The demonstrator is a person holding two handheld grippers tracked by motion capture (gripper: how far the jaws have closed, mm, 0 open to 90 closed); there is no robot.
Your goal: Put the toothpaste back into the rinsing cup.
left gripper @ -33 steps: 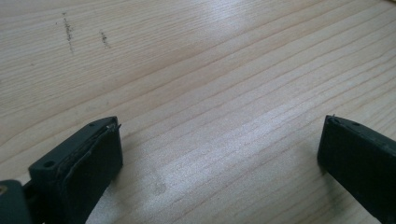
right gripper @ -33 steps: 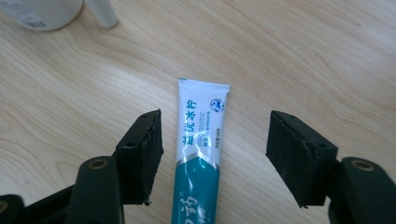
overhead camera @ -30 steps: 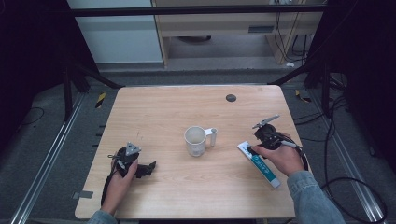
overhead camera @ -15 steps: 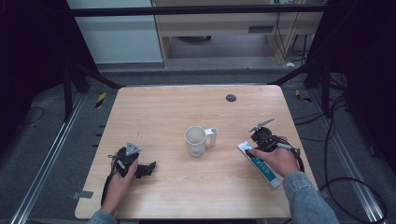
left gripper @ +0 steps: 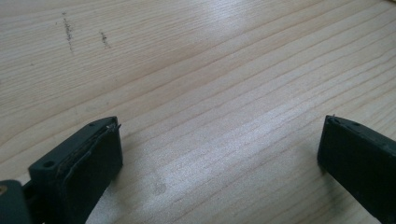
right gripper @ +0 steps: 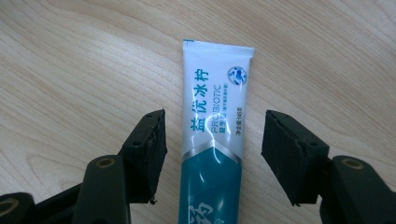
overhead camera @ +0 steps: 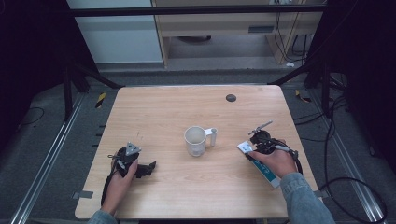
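Fingers [right gripper: 147,154] of my right gripper [right gripper: 212,156] are standing wide apart on either side of a white-and-teal toothpaste tube [right gripper: 215,140], which is lying flat on the wooden desk [right gripper: 70,60] and running from the bottom centre of the right gripper view up to its flat crimped end in the upper middle; neither finger is touching it. Seen from the high view, I am holding this gripper [overhead camera: 261,140] over the tube [overhead camera: 262,164] at the right of the desk [overhead camera: 187,107]. My left gripper [left gripper: 219,154] is gaping wide over bare desk wood, gripping nothing; in the high view it [overhead camera: 140,165] is sitting at the lower left. A white mug [overhead camera: 196,140] is standing upright near the centre of the high view.
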